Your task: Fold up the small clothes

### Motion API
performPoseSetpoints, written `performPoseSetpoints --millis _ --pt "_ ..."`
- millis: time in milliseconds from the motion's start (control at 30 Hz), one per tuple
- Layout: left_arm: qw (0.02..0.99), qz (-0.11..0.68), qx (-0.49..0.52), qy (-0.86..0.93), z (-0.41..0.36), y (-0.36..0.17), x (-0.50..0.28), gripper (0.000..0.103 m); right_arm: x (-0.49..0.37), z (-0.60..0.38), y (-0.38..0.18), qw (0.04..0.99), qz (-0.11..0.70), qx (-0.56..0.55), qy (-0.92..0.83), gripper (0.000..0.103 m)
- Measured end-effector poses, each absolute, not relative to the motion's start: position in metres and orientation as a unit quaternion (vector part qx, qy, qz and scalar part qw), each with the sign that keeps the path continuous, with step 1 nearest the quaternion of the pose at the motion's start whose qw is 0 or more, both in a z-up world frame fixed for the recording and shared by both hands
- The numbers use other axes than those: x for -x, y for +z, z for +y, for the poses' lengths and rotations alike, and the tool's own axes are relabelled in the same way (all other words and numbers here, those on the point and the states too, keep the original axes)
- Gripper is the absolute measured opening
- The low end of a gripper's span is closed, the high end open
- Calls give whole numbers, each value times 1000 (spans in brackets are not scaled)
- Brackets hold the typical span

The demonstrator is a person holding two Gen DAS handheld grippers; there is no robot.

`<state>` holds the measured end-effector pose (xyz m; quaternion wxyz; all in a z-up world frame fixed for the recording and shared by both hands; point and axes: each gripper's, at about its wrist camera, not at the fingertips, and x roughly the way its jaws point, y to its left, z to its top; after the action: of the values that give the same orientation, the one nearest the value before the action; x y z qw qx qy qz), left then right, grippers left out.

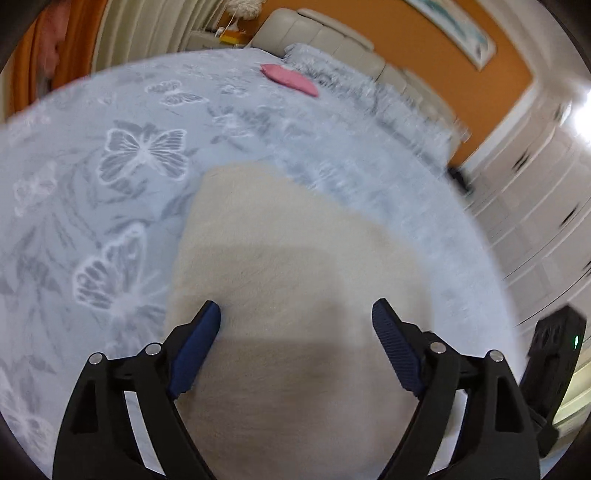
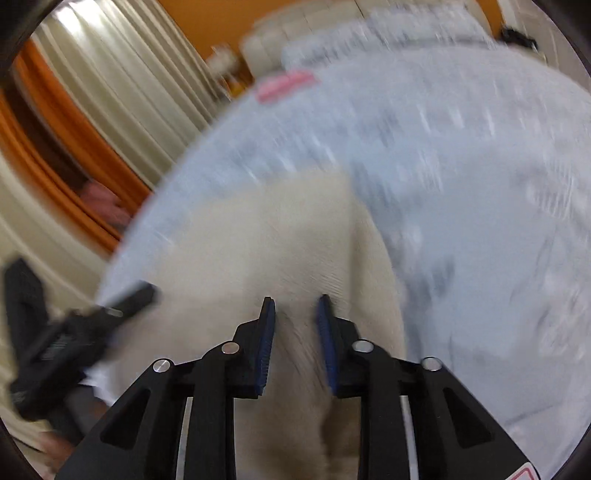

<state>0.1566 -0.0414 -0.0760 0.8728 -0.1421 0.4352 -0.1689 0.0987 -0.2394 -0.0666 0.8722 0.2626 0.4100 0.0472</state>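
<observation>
A cream fleece garment (image 1: 288,258) lies spread on the pale blue butterfly-print bedspread (image 1: 122,177). My left gripper (image 1: 295,314) hovers just above its near part, jaws wide open and empty. In the right wrist view the same cream garment (image 2: 266,240) rises in a ridge toward my right gripper (image 2: 295,306), whose blue pads (image 2: 266,325) stand a narrow gap apart with cream cloth running between them. The view is motion-blurred, so I cannot tell if the cloth is pinched. The left gripper also shows in the right wrist view (image 2: 125,295), at the left.
A folded pink garment (image 1: 290,79) lies far up the bed near the grey fluffy pillows (image 1: 354,81) and cream headboard (image 1: 325,33). Curtains (image 2: 122,81) hang at the left of the right wrist view, white wardrobes (image 1: 535,206) stand at the right of the left wrist view.
</observation>
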Motion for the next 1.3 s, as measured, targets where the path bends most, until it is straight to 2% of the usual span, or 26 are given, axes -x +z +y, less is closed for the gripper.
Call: performPoseSetpoints --millis 100,167,200,233,267,500,533,567,633,767,900,1167,1233,1300 --pt "891 420 59 -161 -60 -81 -151 88 -104 -241 -52 876 409 -251 48 19" --pt "896 416 37 -153 -67 -81 -149 92 -103 -246 -46 881 399 -250 40 27" --pt "898 414 29 -147 -70 -80 -150 92 -103 -250 -46 881 399 -254 25 38" --pt "899 412 34 -145 -69 -77 -151 92 -102 -257 -48 879 402 -258 -2 68" --pt "899 411 46 -144 -66 -74 -151 92 -102 -262 -50 877 401 -264 -14 75" --pt "879 448 117 -111 -31 -78 -164 93 -131 -276 -98 803 451 -383 66 78" --pt "872 459 130 -112 -27 -82 -167 94 -131 -276 -100 803 447 -387 67 79" --pt "867 464 139 -112 -25 -85 -168 95 -132 -275 -99 807 444 -383 72 71" --pt "862 471 146 -113 -25 -88 -170 95 -135 -273 -100 796 443 -397 107 47" --pt "864 471 137 -112 -29 -89 -171 96 -129 -271 -81 819 414 -385 99 26" --pt "873 456 131 -113 -33 -85 -172 95 -118 -265 -44 852 366 -358 106 23" --pt "890 428 80 -133 -52 -79 -168 95 -93 -263 -24 881 340 -322 72 21" --pt "894 421 63 -138 -59 -77 -166 96 -100 -264 -37 872 367 -320 56 25" --pt "893 429 50 -128 -61 -82 -168 96 -115 -273 -77 830 434 -349 33 32"
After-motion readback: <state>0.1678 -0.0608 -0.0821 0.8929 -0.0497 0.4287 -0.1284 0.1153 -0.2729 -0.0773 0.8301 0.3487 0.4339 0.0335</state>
